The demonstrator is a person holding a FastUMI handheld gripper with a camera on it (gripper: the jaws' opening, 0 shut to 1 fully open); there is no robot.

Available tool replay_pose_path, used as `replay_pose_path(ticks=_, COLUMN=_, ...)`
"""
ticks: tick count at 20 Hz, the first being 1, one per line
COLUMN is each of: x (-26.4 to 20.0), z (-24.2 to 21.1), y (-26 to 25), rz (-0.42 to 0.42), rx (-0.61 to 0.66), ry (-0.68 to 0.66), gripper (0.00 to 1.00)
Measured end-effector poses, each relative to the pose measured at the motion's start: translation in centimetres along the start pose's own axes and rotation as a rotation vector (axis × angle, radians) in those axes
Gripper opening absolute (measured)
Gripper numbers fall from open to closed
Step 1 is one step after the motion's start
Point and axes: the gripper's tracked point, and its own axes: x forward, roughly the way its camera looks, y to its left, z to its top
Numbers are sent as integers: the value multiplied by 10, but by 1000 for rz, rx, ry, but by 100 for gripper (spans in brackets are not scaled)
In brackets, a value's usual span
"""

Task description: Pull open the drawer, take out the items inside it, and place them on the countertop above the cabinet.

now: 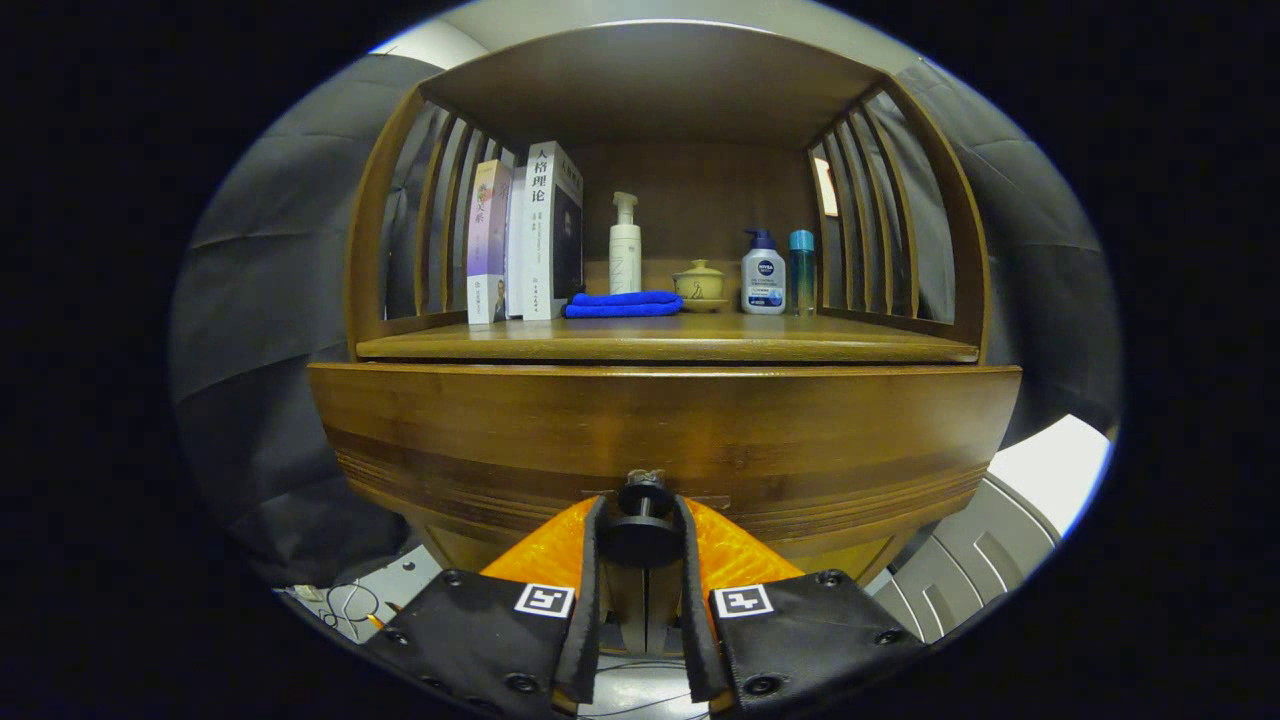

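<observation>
A wooden cabinet fills the view, with its drawer front (660, 430) facing me below the countertop (660, 345). A small dark round knob (643, 522) sticks out low in the middle of the drawer front. My gripper (642, 525) has both fingers closed around that knob, one on each side. The drawer front stands a little proud of the countertop edge, and the inside of the drawer is hidden.
On the countertop stand upright books (525, 245), a white pump bottle (625, 250), a folded blue cloth (622, 304), a small lidded pot (700, 285), a blue-capped lotion bottle (763, 275) and a slim teal bottle (801, 265). Slatted sides and a roof enclose the shelf.
</observation>
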Motion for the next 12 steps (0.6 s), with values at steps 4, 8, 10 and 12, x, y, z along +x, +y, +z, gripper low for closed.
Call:
replay_pose_path(ticks=4, x=-22, z=-5, y=2, rz=8, rx=1, ry=-8, gripper=37)
replay_pose_path(ticks=8, x=-39, z=-10, y=4, rz=11, rx=25, ry=-1, gripper=37)
replay_pose_path(ticks=10, x=-48, z=-12, y=4, rz=10, rx=33, ry=-4, gripper=37)
replay_pose_path(ticks=12, x=-55, z=-14, y=5, rz=8, rx=23, ry=-8, gripper=37)
